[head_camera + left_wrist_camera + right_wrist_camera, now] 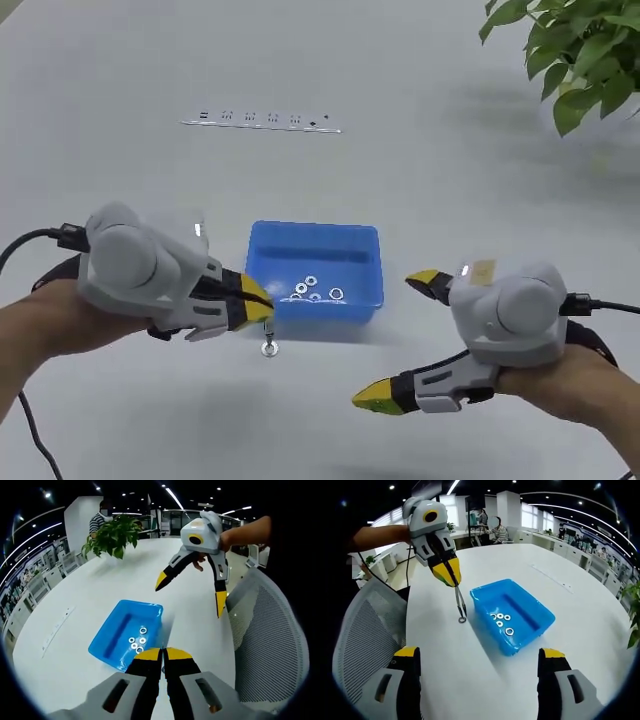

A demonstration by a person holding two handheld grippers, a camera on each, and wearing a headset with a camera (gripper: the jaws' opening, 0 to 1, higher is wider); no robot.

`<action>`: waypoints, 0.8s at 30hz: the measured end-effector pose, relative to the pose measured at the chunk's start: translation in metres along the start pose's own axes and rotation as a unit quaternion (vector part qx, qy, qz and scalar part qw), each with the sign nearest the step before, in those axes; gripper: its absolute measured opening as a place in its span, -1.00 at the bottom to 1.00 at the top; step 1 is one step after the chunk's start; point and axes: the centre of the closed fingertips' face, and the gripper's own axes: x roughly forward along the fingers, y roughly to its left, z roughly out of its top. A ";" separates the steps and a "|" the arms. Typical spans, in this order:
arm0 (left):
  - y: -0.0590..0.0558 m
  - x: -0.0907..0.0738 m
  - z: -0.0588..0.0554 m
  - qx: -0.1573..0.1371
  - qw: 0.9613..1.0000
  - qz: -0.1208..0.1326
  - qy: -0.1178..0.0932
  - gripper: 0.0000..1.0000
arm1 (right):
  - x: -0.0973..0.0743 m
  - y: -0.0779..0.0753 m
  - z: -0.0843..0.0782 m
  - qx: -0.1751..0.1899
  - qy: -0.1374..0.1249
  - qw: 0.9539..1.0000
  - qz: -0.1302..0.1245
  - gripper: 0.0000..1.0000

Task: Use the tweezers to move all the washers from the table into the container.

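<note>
bright even overhead light, soft shadows, fisheye-warped edges

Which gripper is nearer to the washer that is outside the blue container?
Left. The left gripper is just above the washer, shut on the tweezers, whose tips reach it. The right gripper, open, is well off to its right.

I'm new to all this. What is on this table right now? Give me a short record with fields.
Surface: white table
Container: blue plastic tray, about five small metal washers inside
Loose washer: one metal ring on the table beside the tray
Left gripper: shut on thin metal tweezers, tips at the loose ring
Right gripper: open, holding nothing
Background: green leafy plant
</note>
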 end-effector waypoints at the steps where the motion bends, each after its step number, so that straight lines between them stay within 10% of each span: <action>1: 0.000 0.000 0.000 0.001 1.000 0.001 0.000 -0.89 | 0.000 0.000 0.000 0.000 0.000 1.000 0.000 0.96; 24: 0.004 -0.005 -0.009 0.037 0.998 -0.029 0.030 -0.89 | 0.023 0.022 0.029 -0.105 -0.021 0.991 0.074 0.35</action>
